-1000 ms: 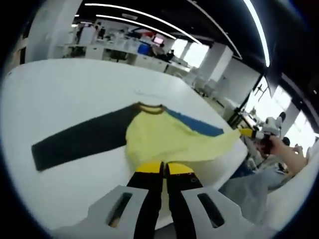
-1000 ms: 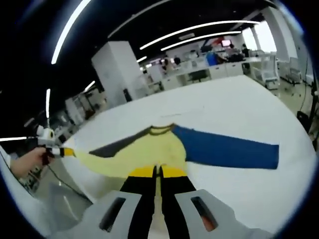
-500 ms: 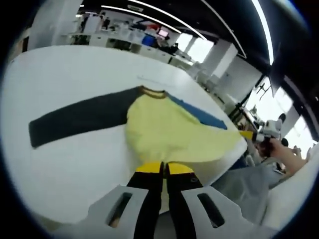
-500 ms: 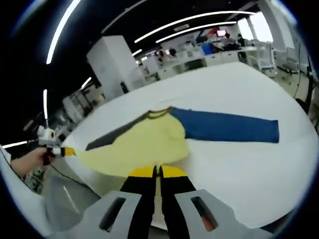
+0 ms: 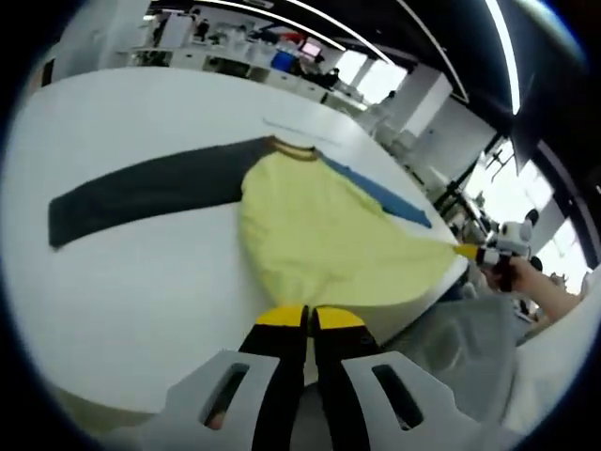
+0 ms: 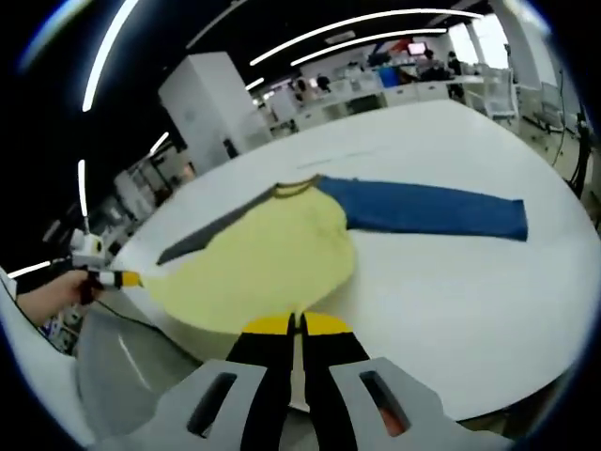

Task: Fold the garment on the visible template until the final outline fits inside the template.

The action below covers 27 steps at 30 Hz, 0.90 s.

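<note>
A long-sleeved shirt lies on the white table (image 5: 141,282), with a yellow body (image 5: 319,235), a dark grey sleeve (image 5: 141,193) and a blue sleeve (image 5: 380,193). My left gripper (image 5: 308,315) is shut on the yellow hem at the near table edge. In the right gripper view the yellow body (image 6: 258,268) spreads between the grey sleeve (image 6: 207,235) and the blue sleeve (image 6: 423,209). My right gripper (image 6: 296,322) is shut on the hem's other corner. Each gripper shows in the other's view, hand-held at the stretched hem corner: right gripper (image 5: 474,252), left gripper (image 6: 113,276).
A faint thin line (image 5: 291,129) is marked on the table beyond the collar (image 5: 293,148). The hem hangs over the table's near edge (image 6: 451,395), with grey floor (image 6: 122,366) below. Desks, screens and people stand far behind (image 6: 413,80).
Both grippers keep hold of the hem. The yellow body now lies flatter and wider over the table. Both cameras have risen and look down on the table more.
</note>
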Available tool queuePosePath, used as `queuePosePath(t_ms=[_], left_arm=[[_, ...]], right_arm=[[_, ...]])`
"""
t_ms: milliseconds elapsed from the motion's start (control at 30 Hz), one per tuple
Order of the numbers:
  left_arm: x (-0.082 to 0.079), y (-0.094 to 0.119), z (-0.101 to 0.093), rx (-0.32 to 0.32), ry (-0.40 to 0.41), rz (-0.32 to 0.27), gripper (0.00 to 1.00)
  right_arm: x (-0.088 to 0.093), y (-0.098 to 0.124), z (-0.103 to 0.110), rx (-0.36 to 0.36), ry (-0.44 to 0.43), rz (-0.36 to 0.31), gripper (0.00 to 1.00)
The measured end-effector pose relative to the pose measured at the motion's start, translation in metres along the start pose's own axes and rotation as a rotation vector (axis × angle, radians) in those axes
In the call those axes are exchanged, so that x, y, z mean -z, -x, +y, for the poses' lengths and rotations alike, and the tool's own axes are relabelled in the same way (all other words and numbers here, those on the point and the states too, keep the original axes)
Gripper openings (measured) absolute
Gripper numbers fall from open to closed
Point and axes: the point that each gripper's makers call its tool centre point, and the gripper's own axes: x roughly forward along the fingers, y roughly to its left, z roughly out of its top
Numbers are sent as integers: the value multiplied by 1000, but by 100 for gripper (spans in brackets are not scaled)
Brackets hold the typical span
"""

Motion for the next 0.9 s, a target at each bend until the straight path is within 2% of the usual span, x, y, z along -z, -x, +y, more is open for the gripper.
queuePosePath(t_ms=[400, 900], left_arm=[[16, -1, 13, -2, -7, 52, 0], [35, -5, 17, 22, -77, 123, 0]], right_arm=[[28, -8, 1, -1, -3, 65, 3], [45, -13, 1, 6, 48, 133, 3]])
